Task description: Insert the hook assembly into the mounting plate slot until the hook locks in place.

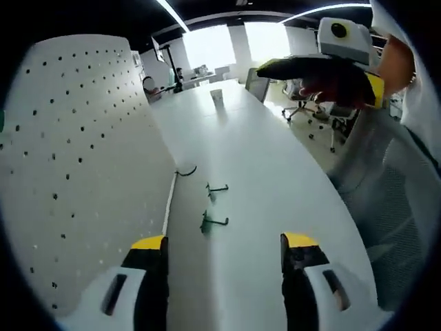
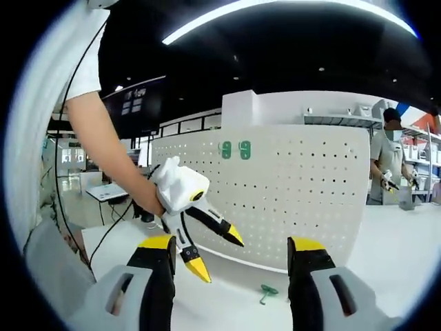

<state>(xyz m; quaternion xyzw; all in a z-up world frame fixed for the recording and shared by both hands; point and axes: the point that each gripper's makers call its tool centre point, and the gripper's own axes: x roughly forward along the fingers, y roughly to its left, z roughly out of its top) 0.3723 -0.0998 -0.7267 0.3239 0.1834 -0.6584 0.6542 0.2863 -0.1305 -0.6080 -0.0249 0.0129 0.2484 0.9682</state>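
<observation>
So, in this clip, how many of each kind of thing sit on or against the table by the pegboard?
Green hooks lying on the table: 2
Green hooks mounted on the pegboard: 2
White pegboard: 1
Total: 5

The pegboard (image 2: 275, 193) is white, dotted with a regular grid of small dark holes, and carries two green hooks (image 2: 235, 149) near its top edge. The worktop (image 1: 262, 186) is plain white. Two dark green hooks (image 1: 215, 205) lie on it. The left gripper (image 2: 215, 252) has a white body and black jaws tipped in yellow.
</observation>
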